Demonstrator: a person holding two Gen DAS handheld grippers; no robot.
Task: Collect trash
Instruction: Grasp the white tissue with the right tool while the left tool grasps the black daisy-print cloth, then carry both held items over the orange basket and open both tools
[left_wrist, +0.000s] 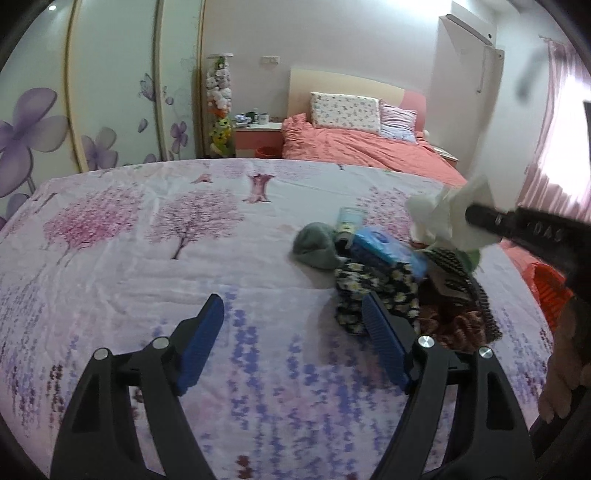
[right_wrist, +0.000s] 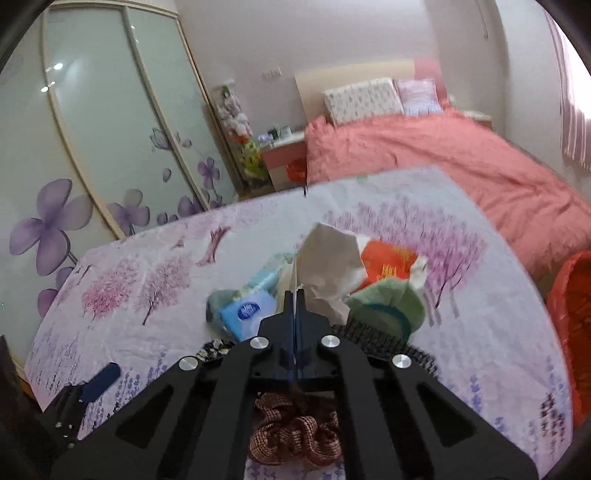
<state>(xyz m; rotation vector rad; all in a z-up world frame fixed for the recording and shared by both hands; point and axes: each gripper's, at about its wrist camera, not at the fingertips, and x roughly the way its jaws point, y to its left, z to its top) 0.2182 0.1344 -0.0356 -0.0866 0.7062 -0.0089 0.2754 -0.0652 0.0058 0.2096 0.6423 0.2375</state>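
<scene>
- Floral bedsheet (left_wrist: 147, 295) carries the clutter pile, mid-bed.
- left gripper (left_wrist: 293, 332) hangs spread and empty over the sheet, just beside the pile.
- right gripper (right_wrist: 295, 295) is pressed together, pinching the white tissue (right_wrist: 328, 269) above the pile.
- Red bin (right_wrist: 576, 332) sits off the bed edge: keep the pinch firm, carry the tissue over the rim, then let go.

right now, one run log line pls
right claw: shut on white tissue | left claw: open, empty | orange bin: right of bed

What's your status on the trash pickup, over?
Right gripper shut on crumpled white tissue, lifted. Left gripper open, empty. Orange mesh bin at right; path clear.
</scene>
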